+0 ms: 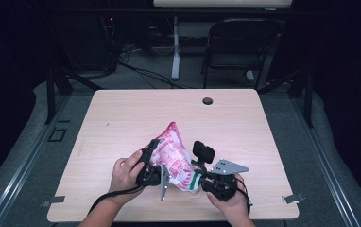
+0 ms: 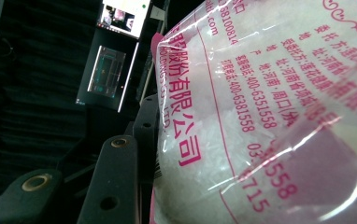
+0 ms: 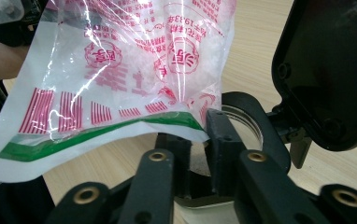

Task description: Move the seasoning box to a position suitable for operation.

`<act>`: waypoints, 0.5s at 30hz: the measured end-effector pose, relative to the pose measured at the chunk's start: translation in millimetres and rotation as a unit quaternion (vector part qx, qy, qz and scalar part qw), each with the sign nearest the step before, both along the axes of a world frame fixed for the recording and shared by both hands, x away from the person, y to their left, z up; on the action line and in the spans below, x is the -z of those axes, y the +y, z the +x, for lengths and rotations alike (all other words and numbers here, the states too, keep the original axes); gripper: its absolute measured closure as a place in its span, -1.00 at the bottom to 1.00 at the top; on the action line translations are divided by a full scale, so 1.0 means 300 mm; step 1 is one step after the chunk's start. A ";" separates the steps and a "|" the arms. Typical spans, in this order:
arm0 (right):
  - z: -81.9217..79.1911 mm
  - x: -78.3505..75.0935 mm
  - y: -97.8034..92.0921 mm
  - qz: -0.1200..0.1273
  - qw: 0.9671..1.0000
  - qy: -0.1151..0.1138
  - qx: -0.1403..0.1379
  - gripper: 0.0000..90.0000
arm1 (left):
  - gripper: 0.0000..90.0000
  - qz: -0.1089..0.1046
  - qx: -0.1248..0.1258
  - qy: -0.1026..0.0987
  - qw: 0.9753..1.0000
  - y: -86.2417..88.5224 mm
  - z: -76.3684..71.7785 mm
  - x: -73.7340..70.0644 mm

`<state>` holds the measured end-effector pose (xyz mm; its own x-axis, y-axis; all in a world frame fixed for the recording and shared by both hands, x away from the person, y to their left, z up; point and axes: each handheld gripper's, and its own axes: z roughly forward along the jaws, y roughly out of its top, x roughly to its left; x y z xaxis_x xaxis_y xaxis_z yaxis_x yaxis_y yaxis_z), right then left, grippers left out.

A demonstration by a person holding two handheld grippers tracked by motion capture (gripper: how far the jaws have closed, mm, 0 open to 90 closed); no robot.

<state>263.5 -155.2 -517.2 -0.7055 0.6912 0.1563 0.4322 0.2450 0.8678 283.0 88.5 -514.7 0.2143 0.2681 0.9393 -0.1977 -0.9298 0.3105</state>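
- high view: a clear plastic bag printed in pink, filled with white crystals (image 1: 173, 158), is held above the light wooden table (image 1: 122, 118) between the left gripper (image 1: 151, 163) and the right gripper (image 1: 202, 178).
- left gripper view: the bag (image 2: 260, 112) is pressed against the jaws; whether it is clamped cannot be told.
- right gripper view: the bag's green-striped bottom corner (image 3: 186, 122) is pinched narrowly. judged mid-handover; a firm grip is called for next.

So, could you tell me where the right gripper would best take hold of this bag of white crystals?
Probably the flat sealed edge with the green stripe of the bag, which the right gripper already meets. That seam is thin and free of crystals, so the jaws can close flat on it. Come from below, at the low end nearest the person, since the bag slants up and away across the table.
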 end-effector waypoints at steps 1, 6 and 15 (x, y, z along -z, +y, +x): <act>-0.001 0.000 0.001 -0.002 1.000 0.000 0.000 0.84 | 0.37 0.001 0.000 -0.001 1.000 0.000 0.000 -0.001; -0.001 0.001 0.003 -0.005 1.000 0.002 -0.004 0.87 | 0.38 -0.001 -0.001 -0.001 1.000 0.000 0.001 -0.003; -0.006 -0.002 0.004 -0.008 1.000 0.000 -0.005 0.92 | 0.38 0.000 -0.003 0.001 1.000 -0.001 0.000 -0.003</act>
